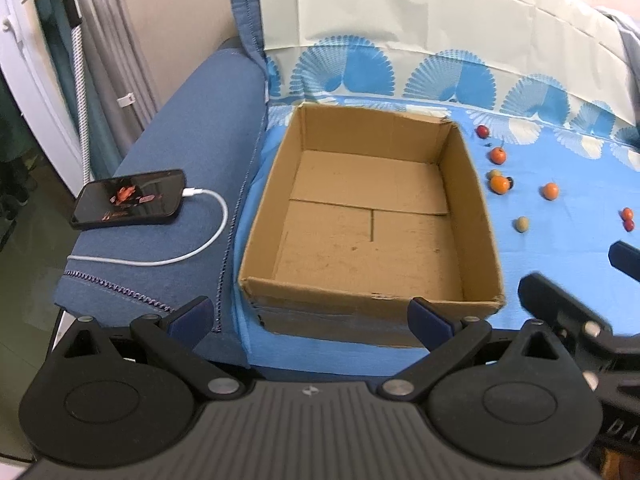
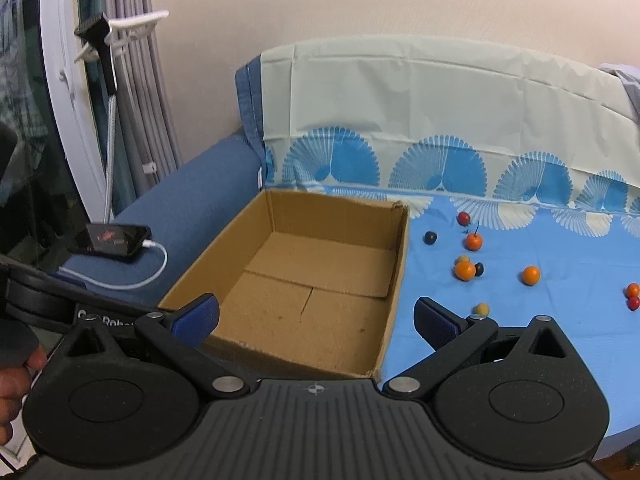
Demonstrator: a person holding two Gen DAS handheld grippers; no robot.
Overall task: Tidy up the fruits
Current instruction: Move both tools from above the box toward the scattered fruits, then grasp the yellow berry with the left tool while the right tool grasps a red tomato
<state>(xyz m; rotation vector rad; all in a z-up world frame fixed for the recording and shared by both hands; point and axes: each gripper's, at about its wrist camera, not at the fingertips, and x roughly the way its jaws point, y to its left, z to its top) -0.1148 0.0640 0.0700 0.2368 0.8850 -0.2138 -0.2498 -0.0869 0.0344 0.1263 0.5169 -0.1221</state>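
An open cardboard box (image 1: pixel 476 204) (image 2: pixel 396 264) with nothing in it sits on a blue patterned sheet. Several small toy fruits lie scattered to its right: an orange one (image 1: pixel 500 185) (image 2: pixel 465 270), another orange one (image 1: pixel 550 191) (image 2: pixel 531 275), a red one (image 1: pixel 483 131) (image 2: pixel 463 218), a beige one (image 1: pixel 521 224) (image 2: pixel 481 309) and a dark one (image 2: pixel 430 237). My left gripper (image 1: pixel 310 316) is open in front of the box's near wall, holding nothing. My right gripper (image 2: pixel 316 318) is open over the box's near right corner, holding nothing. In the left wrist view the right gripper (image 1: pixel 576 276) shows at the right edge.
A black phone (image 1: pixel 130 198) (image 2: pixel 110 242) on a white charging cable (image 1: pixel 188 248) lies on the blue sofa arm left of the box. A pale cloth (image 2: pixel 400 88) covers the sofa back. Grey curtains and a white frame stand at the far left. A hand (image 2: pixel 12 392) is at the left edge.
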